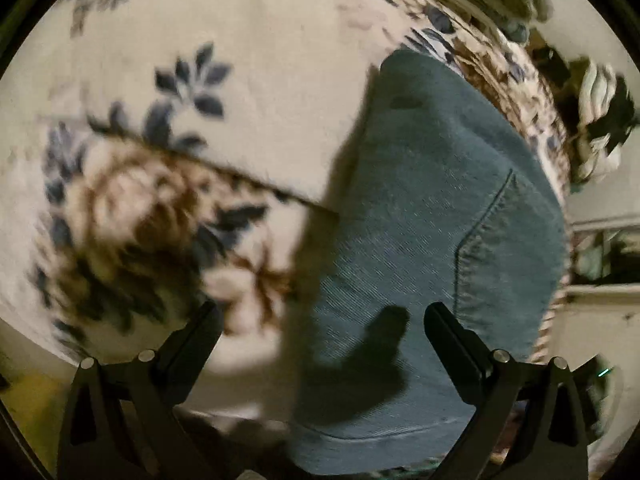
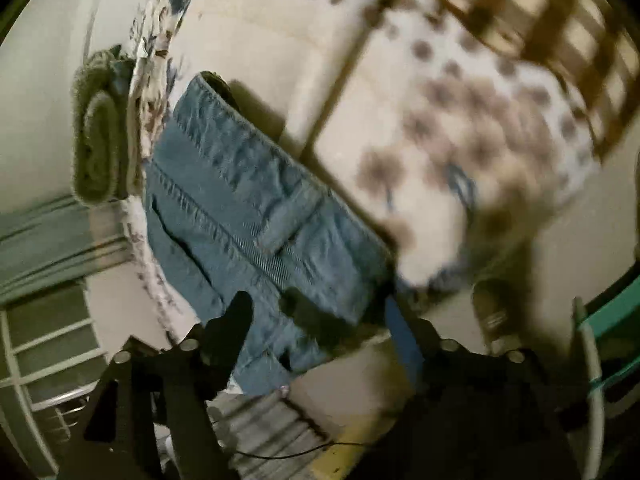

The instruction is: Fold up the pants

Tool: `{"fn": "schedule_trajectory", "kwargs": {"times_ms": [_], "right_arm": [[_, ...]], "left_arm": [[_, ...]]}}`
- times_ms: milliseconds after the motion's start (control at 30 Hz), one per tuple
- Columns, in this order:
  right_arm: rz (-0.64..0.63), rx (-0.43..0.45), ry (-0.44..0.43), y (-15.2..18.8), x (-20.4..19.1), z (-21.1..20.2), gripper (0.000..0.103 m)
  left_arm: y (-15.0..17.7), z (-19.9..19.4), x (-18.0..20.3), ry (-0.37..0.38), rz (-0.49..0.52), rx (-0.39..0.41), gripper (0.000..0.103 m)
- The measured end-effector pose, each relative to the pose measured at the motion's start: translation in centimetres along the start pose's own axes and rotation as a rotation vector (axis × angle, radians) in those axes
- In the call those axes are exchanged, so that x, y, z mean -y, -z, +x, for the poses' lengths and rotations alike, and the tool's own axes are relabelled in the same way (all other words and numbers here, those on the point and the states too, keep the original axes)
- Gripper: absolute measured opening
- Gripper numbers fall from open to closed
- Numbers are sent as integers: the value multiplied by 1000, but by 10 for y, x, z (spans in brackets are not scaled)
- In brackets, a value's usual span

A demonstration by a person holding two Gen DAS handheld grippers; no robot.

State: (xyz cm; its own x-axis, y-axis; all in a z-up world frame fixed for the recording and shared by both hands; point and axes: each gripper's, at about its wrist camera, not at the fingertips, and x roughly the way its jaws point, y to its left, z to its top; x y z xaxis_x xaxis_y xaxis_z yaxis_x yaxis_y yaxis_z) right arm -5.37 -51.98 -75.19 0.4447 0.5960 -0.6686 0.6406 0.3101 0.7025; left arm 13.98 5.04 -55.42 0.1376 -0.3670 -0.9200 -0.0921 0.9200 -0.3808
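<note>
Blue denim pants lie folded on a floral bedspread, with a back pocket seam showing. My left gripper is open and empty, hovering above the near end of the pants; its shadow falls on the denim. In the right wrist view the pants' waistband and a belt loop lie across the bed. My right gripper is open just above the near edge of the denim, with nothing between its fingers. Both views are blurred.
A rolled green towel lies beyond the pants near the bed's edge. A dotted pillow and a checked cloth lie to the right. Crumpled clothes sit past the bed.
</note>
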Motion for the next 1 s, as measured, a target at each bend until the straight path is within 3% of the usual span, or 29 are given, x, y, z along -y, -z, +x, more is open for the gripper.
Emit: {"fn": "schedule_trajectory", "kwargs": {"times_ms": [133, 233, 267, 433, 567, 600, 667, 733, 933, 1000], "right_arm": [[53, -43, -50, 12, 22, 19, 76], [54, -52, -140, 14, 21, 50, 76], [40, -44, -166, 14, 17, 57, 80], [-49, 28, -189, 21, -4, 70, 80], [14, 43, -380, 29, -2, 61, 80], [-11, 47, -373, 29, -8, 60, 80], [-91, 66, -260, 29, -19, 65, 80], [-97, 71, -208, 25, -15, 76, 80], [-36, 71, -355, 6, -27, 85, 83], [-66, 70, -343, 1, -33, 88, 83]], "left_arm": [[8, 11, 0, 80, -28, -16, 103], [14, 17, 2, 86, -8, -18, 103], [15, 16, 3, 86, 1, -16, 103], [8, 18, 6, 87, 23, -19, 103], [0, 22, 11, 89, 42, -14, 103], [-2, 24, 12, 96, 40, -13, 103], [-2, 25, 10, 105, 37, -8, 103], [-3, 26, 11, 109, 40, -1, 103], [-12, 29, 8, 151, 18, 28, 103], [-15, 30, 5, 174, -1, 42, 103]]}}
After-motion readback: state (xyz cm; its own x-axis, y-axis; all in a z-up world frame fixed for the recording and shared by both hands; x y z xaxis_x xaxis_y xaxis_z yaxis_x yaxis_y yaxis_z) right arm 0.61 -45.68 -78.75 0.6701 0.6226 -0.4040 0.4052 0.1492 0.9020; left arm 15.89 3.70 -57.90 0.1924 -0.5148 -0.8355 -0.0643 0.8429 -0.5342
